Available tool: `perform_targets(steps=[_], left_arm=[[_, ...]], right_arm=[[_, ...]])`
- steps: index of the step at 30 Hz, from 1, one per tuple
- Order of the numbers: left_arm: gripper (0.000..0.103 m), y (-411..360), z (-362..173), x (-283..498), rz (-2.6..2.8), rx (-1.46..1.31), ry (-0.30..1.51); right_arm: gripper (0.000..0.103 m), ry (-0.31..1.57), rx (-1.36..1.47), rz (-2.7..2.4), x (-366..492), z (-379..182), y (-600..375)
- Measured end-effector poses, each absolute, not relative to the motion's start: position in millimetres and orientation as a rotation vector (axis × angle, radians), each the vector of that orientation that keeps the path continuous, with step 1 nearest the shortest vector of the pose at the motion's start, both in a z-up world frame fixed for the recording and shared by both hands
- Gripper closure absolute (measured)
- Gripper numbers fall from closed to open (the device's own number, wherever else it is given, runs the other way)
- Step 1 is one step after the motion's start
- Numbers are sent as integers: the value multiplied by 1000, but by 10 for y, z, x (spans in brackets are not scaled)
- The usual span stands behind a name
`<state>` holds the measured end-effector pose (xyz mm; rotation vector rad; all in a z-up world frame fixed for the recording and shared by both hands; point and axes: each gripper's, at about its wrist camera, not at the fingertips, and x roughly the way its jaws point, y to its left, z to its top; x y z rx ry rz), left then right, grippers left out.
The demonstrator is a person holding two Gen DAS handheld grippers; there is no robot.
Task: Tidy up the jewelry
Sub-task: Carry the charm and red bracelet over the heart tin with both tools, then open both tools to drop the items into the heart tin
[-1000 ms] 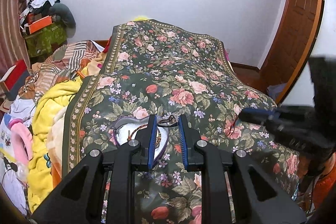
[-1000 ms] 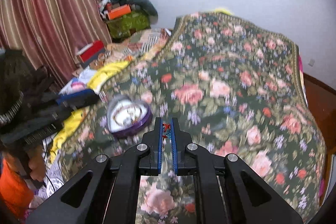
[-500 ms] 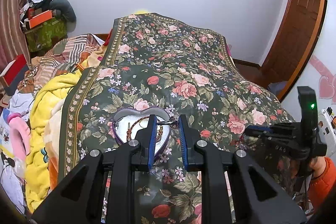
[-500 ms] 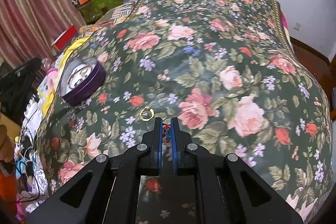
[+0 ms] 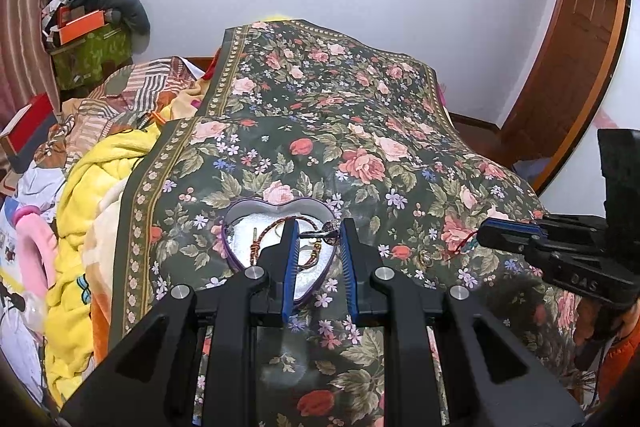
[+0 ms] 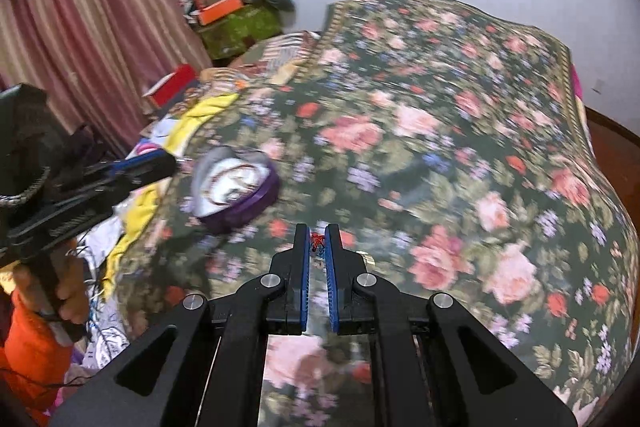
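Observation:
A purple heart-shaped tin (image 5: 231, 254) sits on the floral bedspread (image 5: 360, 131) and holds a braided bracelet (image 5: 267, 231). My left gripper (image 5: 319, 223) hovers over the tin's right lobe, its jaws set wide with a silvery jewelry piece (image 5: 327, 231) spanning the gap between the pads. The right gripper (image 6: 318, 229) is shut on a red thread piece (image 6: 317, 238) above the bedspread, to the right of the tin (image 6: 250, 210). From the left wrist view it (image 5: 486, 231) shows at the right with the red thread (image 5: 464, 247) dangling. A gold ring (image 5: 424, 259) lies loose on the bedspread.
A yellow blanket (image 5: 92, 187) and piled clothes crowd the bed's left side. Boxes and clutter (image 5: 88, 39) stand in the far left corner, a wooden door (image 5: 572, 67) at the right. A person's hand (image 6: 68, 303) in an orange sleeve holds the left gripper.
The right gripper rose off the bedspread with the red thread and swung left towards the tin; its view is blurred. The left gripper crept forward over the tin, still carrying the silvery piece.

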<state>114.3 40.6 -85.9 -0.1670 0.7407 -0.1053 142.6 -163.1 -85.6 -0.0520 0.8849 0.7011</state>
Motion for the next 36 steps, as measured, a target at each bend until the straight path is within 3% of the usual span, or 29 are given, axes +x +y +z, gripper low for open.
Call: perform_targets(steps=[24, 26, 30, 36], left_arm=[[84, 684, -979, 1105, -99, -210, 760], [84, 661, -1006, 1083, -114, -220, 765], [84, 584, -1090, 1036, -137, -212, 794], [84, 523, -1210, 996, -147, -208, 829]], right_arm=[[96, 946, -127, 787, 1397, -1042, -1102], [93, 968, -154, 777, 1376, -1121, -1129], [72, 992, -192, 700, 1375, -1277, -1273], [71, 1041, -202, 664, 1409, -1455, -1384]])
